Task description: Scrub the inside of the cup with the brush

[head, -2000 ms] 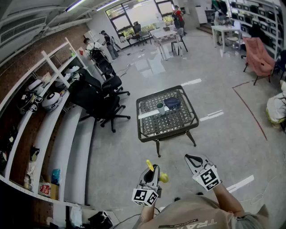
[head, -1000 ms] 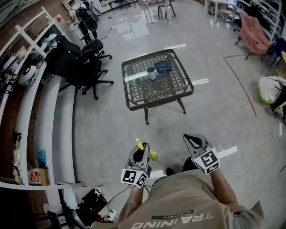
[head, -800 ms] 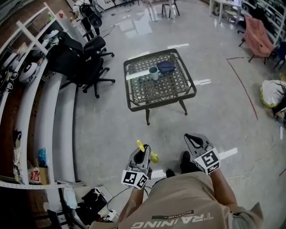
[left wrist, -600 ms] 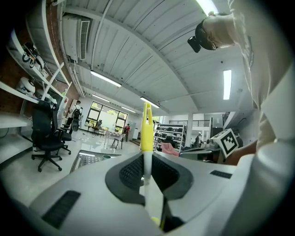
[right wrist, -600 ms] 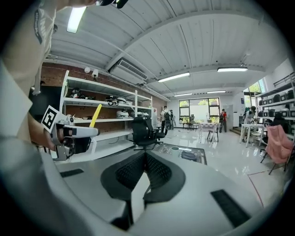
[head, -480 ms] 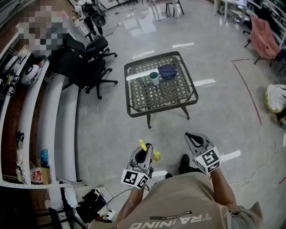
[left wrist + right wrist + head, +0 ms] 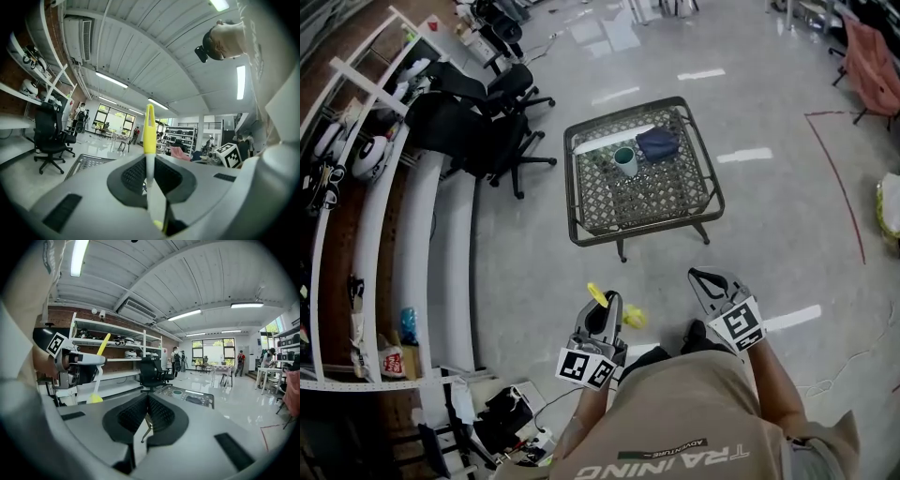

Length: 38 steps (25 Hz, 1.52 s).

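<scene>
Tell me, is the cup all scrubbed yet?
Not yet. Done: the left gripper is shut on the yellow brush. In hand: the person stands on the floor short of the table, right gripper shut and empty. Left: reach the cup on the table, steady it, and scrub its inside.

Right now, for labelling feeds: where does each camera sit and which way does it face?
Head view: on the head, steeply down at dark lattice table and green cup; tan shirt, left gripper, right gripper show.
Left gripper view: on left gripper, along jaws shut on yellow-handled brush; shirt shows.
Right gripper view: on right gripper, along shut empty jaws; left gripper shows.
Shared: the table.
</scene>
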### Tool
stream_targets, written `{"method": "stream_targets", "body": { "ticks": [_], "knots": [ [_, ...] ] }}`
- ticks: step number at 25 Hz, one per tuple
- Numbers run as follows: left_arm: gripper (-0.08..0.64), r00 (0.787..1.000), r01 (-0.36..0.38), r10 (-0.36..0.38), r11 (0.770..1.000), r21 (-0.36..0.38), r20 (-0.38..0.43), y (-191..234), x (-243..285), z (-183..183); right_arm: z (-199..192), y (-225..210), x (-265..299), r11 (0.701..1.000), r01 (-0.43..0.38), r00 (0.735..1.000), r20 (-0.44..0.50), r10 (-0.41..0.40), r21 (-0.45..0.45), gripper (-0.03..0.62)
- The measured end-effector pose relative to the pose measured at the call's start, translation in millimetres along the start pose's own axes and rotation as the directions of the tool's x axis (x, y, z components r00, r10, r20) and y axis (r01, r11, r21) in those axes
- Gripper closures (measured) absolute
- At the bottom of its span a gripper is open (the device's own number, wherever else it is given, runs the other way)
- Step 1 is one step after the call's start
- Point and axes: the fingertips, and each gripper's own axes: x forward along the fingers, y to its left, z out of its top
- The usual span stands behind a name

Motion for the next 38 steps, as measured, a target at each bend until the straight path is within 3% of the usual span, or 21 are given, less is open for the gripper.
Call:
{"method": "stream_targets", "body": {
  "ticks": [5,8,11,16,21,27,32,38],
  "knots": [
    [0.518,1.000,-0.002,0.002,1.000,-0.002,0.000,10.2,16.2,0.6,-6.7,-6.0,13.7,0.999,-0.025,1.000,-0.016,0.026,0.046,0.577],
    [0.518,1.000,0.003,-0.003,1.000,-0.002,0.016,28.0,29.4,1.6,3.5,-17.9,30.0,0.995,-0.028,0.999,0.033,0.025,0.100,0.575],
    [0.518,1.000,0.014,-0.013,1.000,-0.002,0.028,50.0,40.6,7.1,18.0,-27.9,47.6,0.995,-0.005,0.999,0.037,0.001,0.095,0.575],
    [0.518,0.998,0.040,-0.043,0.998,0.041,0.054,83.3,66.3,26.4,50.5,-42.2,71.6,0.999,0.045,0.997,0.070,-0.046,0.015,0.575],
    [0.518,0.994,0.099,-0.099,0.995,0.000,0.051,125.8,88.6,36.0,60.8,-53.1,109.5,0.992,0.125,0.989,0.073,-0.125,0.012,0.577],
    [0.518,0.984,0.176,-0.176,0.984,0.012,0.027,153.1,109.6,33.2,61.2,-57.3,127.5,0.975,0.196,0.980,0.035,-0.194,-0.106,0.575],
    [0.518,0.986,0.164,-0.163,0.986,-0.034,0.029,150.9,119.9,33.4,57.0,-61.2,125.9,0.983,0.169,0.985,-0.020,-0.171,-0.073,0.575],
    [0.518,0.994,0.104,-0.103,0.994,-0.035,0.038,183.3,151.6,52.3,73.5,-90.8,173.8,0.992,0.111,0.994,0.007,-0.111,-0.054,0.575]
  ]
}}
